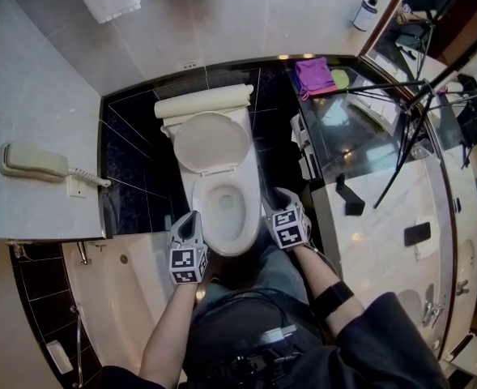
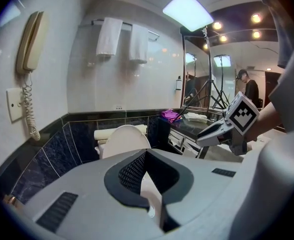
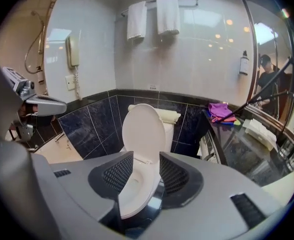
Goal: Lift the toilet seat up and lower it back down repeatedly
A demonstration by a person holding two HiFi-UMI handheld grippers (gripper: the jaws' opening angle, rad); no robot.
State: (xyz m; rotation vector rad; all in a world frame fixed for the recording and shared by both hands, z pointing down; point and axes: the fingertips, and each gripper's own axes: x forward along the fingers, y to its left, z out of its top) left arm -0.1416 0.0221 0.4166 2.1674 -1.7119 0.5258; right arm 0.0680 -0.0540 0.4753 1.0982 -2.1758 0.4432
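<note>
Risk: right gripper [image 3: 146,159], jaws apart w/ nothing clamped, may grab toilet seat [image 1: 252,217] badly; seat slips, slams down. Left gripper [image 2: 146,154] jaws together.

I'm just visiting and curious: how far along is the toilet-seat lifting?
Done: the lid stands upright and the toilet seat lies down; past rounds cannot be counted. In hand: the right gripper is open at the seat's rim, gripping nothing. Still to do: gripping, lifting, lowering.
</note>
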